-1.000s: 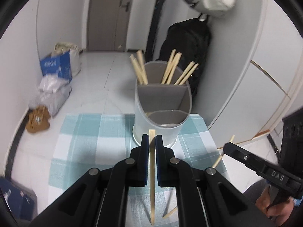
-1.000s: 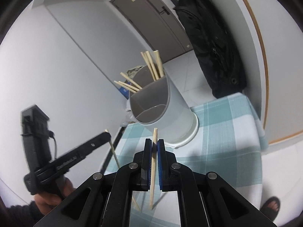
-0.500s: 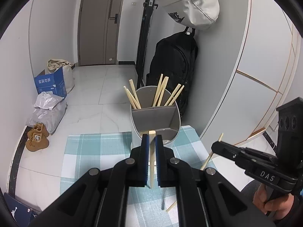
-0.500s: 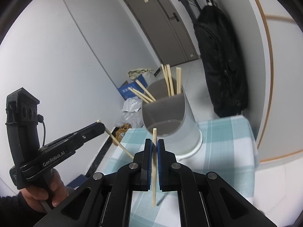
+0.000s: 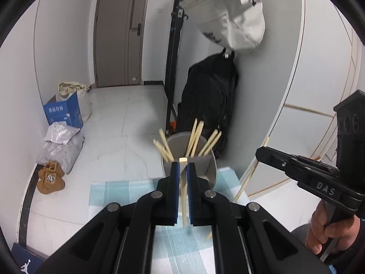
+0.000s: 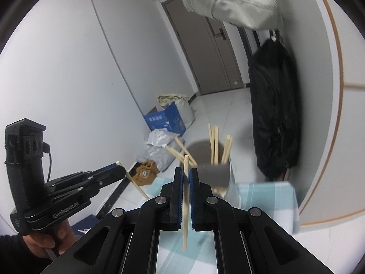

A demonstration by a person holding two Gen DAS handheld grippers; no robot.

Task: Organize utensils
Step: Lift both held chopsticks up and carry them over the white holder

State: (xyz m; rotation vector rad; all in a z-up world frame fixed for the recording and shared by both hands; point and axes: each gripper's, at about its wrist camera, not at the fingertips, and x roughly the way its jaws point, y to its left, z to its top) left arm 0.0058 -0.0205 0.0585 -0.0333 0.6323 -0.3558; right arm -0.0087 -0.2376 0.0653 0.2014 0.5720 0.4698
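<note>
A grey utensil holder (image 5: 208,166) (image 6: 232,189) stands on a teal checked cloth (image 5: 118,191) (image 6: 269,196), with several wooden chopsticks (image 5: 194,139) (image 6: 213,143) upright in its back compartment. My left gripper (image 5: 182,171) is shut on one chopstick (image 5: 183,203), held nearly upright above the cloth, just in front of the holder. My right gripper (image 6: 186,171) is shut on another chopstick (image 6: 185,217), also near upright. Each gripper appears in the other's view: the right gripper (image 5: 262,151) with its chopstick (image 5: 249,173), the left gripper (image 6: 121,167) with its chopstick (image 6: 138,185). A hand (image 5: 328,233) holds each handle.
A black backpack (image 5: 207,96) hangs behind the holder, under a white bag (image 5: 230,16). On the floor at left are a blue box (image 5: 63,111), plastic bags (image 5: 61,146) and brown shoes (image 5: 50,178). A curved white cabinet (image 5: 296,114) stands at right.
Both grippers have risen with their chopsticks still clamped. The holder now sits lower and smaller in both views, and the right gripper has rolled toward level.
</note>
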